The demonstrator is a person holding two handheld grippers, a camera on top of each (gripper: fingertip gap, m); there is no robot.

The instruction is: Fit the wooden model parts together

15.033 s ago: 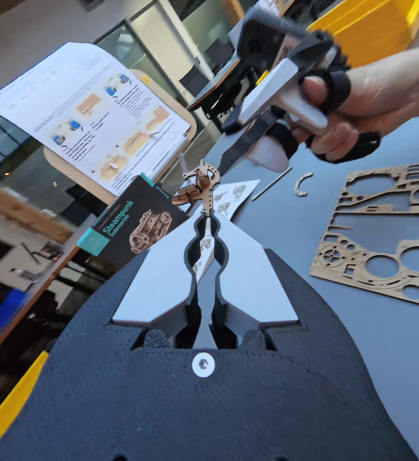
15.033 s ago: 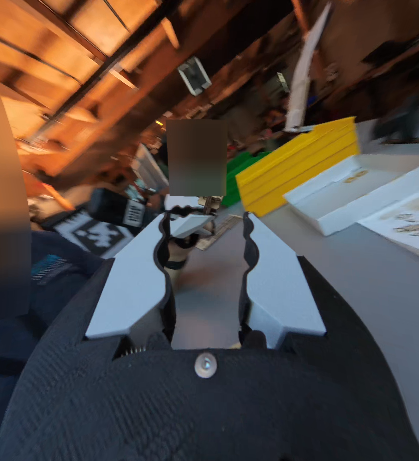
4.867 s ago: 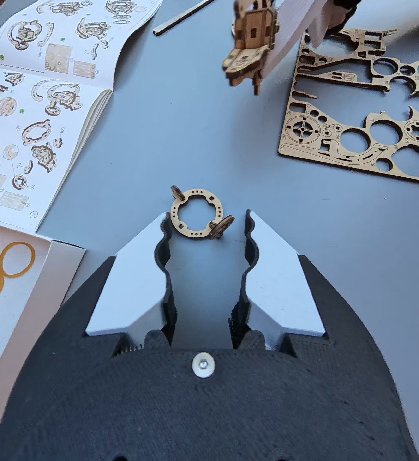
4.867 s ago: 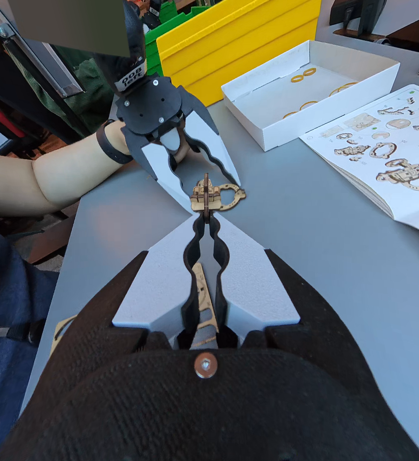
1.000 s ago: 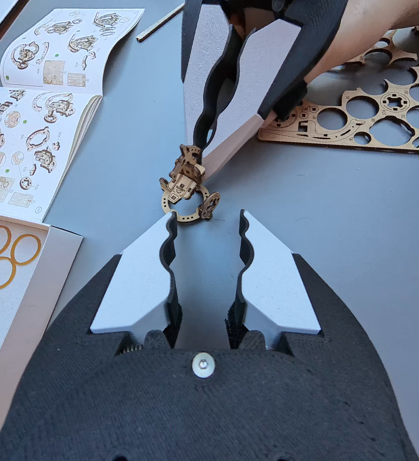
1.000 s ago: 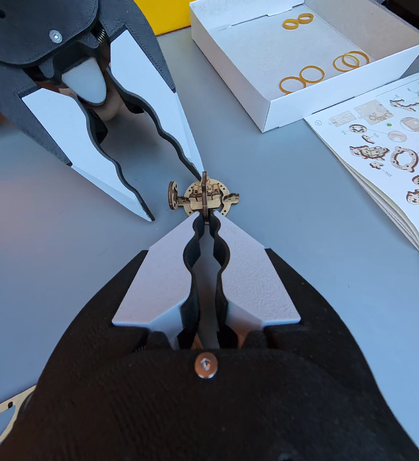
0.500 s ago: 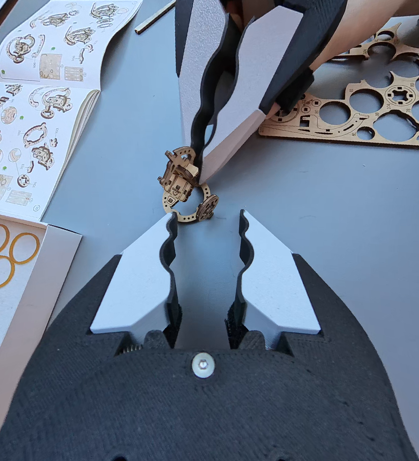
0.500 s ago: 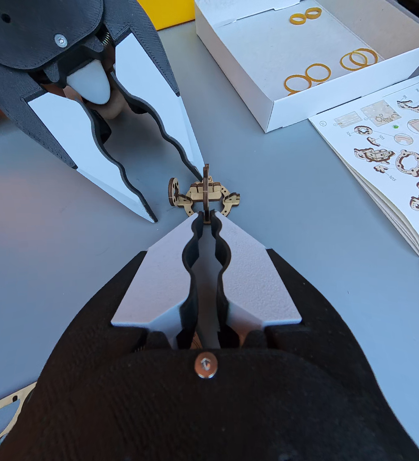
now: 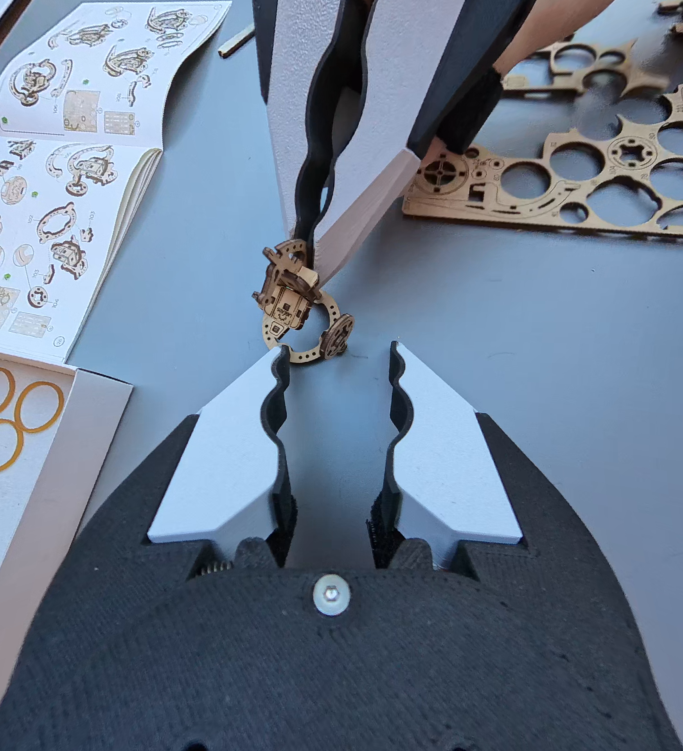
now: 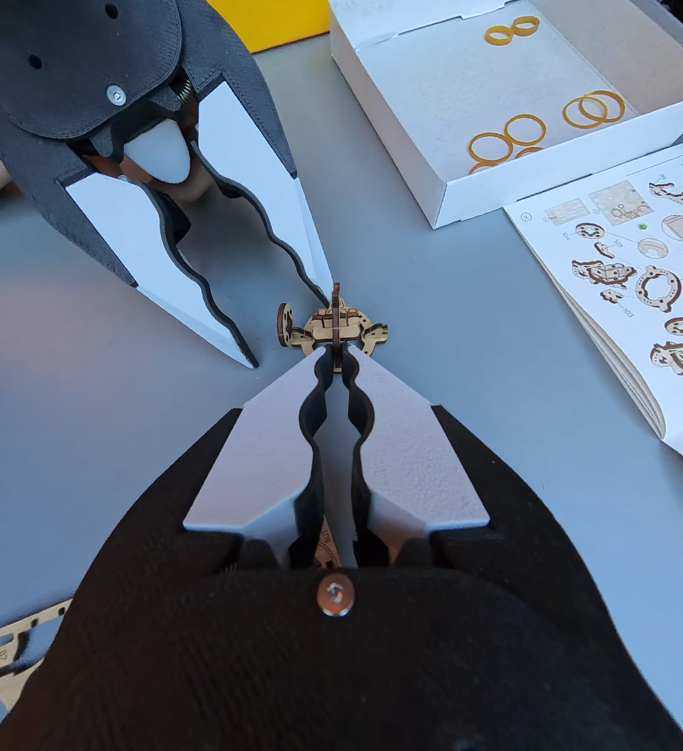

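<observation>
**Small cabin assembly pressed onto the ring**

The right gripper (image 10: 335, 352) has its fingers closed on the small boxy wooden model assembly (image 9: 285, 290), holding it tilted over the flat round wooden ring part (image 9: 311, 331) lying on the grey surface (image 9: 535, 365). The left gripper (image 9: 338, 351), fingers spread wide and empty, sits at the ring's 6 o'clock, one fingertip touching its rim. A white instruction booklet (image 9: 59, 170) lies at 10 o'clock.

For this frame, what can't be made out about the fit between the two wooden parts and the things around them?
- Whether the block is seated in the ring: left wrist view, the block hides the joint; right wrist view, the right gripper does.
- Whether the left gripper touches the ring: too close to tell.
- Sheet: cut off by the edge, far part blurred.
- Box: cut off by the edge.
</observation>
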